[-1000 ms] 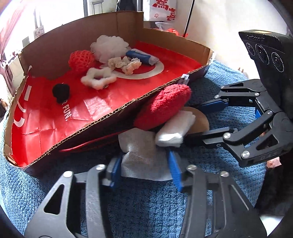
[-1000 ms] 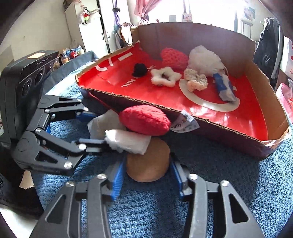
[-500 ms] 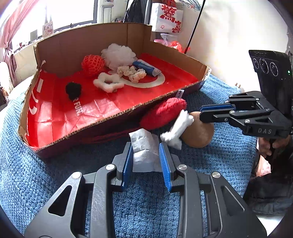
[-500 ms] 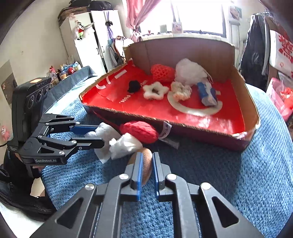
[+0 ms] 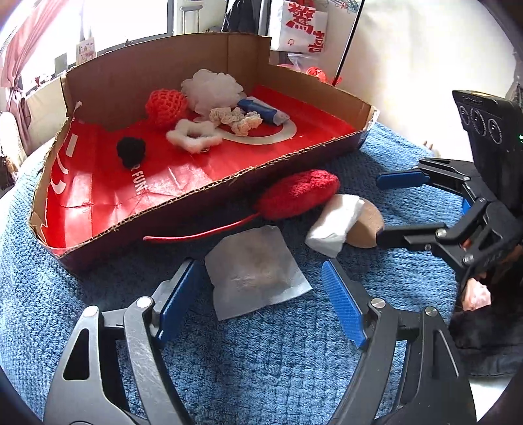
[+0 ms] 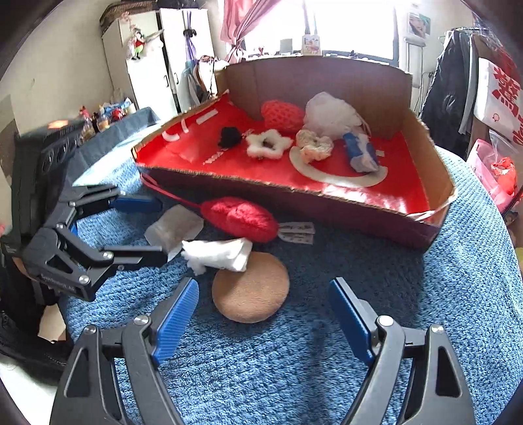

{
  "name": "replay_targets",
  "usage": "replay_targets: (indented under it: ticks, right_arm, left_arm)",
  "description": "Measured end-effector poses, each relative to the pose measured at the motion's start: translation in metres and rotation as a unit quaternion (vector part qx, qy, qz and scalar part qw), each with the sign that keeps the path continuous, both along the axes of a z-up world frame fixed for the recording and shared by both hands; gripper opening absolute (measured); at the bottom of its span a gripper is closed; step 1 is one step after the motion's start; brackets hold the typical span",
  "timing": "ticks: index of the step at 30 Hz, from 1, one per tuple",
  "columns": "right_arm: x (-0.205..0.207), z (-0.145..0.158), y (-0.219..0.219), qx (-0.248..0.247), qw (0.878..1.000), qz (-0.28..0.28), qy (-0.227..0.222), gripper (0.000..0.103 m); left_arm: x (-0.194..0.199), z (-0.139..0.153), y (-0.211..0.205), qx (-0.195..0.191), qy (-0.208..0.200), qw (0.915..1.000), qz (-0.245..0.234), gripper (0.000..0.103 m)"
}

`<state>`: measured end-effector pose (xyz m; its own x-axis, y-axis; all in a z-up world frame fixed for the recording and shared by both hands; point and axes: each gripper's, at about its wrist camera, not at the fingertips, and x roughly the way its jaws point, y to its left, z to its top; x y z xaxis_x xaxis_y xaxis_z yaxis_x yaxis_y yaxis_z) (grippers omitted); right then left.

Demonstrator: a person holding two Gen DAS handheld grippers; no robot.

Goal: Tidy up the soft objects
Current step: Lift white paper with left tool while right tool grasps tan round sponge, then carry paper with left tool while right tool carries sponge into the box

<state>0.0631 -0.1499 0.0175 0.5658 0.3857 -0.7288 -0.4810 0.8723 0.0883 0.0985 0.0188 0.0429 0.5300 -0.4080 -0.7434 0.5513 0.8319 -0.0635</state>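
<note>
- Soft objects split between two places: six already inside the cardboard tray, four outside it on the blue knitted cloth.
- Inside, largest first: white mesh puff, red crocheted ball, blue-and-white packet, white fluffy star ring, cream scrunchie, black pompom. Counted as sorted, by their place on the red lining.
- Outside, just before the tray's near wall: red knitted pad with a red cord and a sewn tag, flat grey-white sachet, tan round pad, folded white wad resting partly on the tan pad.
- Judged a bit over halfway: four pieces left to lift over the near wall.
- Left gripper released and opening wider, blue pads either side of the sachet, not pressing it.
- Right gripper likewise released and opening, tan pad lying between and just ahead of its pads, untouched.
- Writing, largest first: red Chinese characters on the white bag behind the tray, not read with certainty.
- White "FUN" on the red lining, plus partial white strokes of a larger logo.
- Small lettering on the right gripper's black body and on the sewn tag, too small to read.
</note>
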Motion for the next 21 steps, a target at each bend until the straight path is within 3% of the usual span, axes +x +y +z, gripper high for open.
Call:
replay_targets:
  ticks: [5, 7, 8, 9, 10, 13, 16, 21]
  right_arm:
    - [0.003, -0.009, 0.012, -0.030, 1.000, -0.005, -0.004, 0.084]
    - [0.003, -0.011, 0.016, -0.039, 0.999, -0.007, -0.009, 0.077]
    - [0.003, -0.012, 0.018, -0.045, 0.999, -0.006, -0.010, 0.073]
    - [0.002, -0.014, 0.020, -0.051, 0.999, -0.005, -0.013, 0.063]
    - [0.001, -0.014, 0.021, -0.050, 0.999, -0.003, -0.016, 0.054]
    - [-0.004, -0.010, 0.021, -0.045, 0.998, -0.003, -0.031, 0.050]
    - [-0.010, -0.004, 0.017, -0.038, 0.998, -0.008, -0.048, 0.049]
    - [-0.015, 0.010, 0.006, -0.017, 0.998, -0.021, -0.060, 0.049]
  left_arm:
    - [0.007, -0.008, -0.013, 0.044, -0.003, 0.9990, -0.001, 0.076]
    - [0.011, -0.012, -0.017, 0.057, 0.001, 0.9984, -0.002, 0.076]
    - [0.012, -0.013, -0.019, 0.061, -0.001, 0.9981, -0.003, 0.072]
    - [0.012, -0.013, -0.021, 0.065, -0.006, 0.9979, -0.003, 0.066]
    - [0.012, -0.012, -0.023, 0.066, -0.010, 0.9978, -0.005, 0.053]
    - [0.008, -0.010, -0.027, 0.067, -0.019, 0.9975, -0.008, 0.028]
    - [0.004, -0.007, -0.023, 0.052, -0.016, 0.9985, 0.002, 0.020]
    - [-0.005, 0.003, -0.009, 0.004, -0.006, 0.9998, 0.016, 0.019]
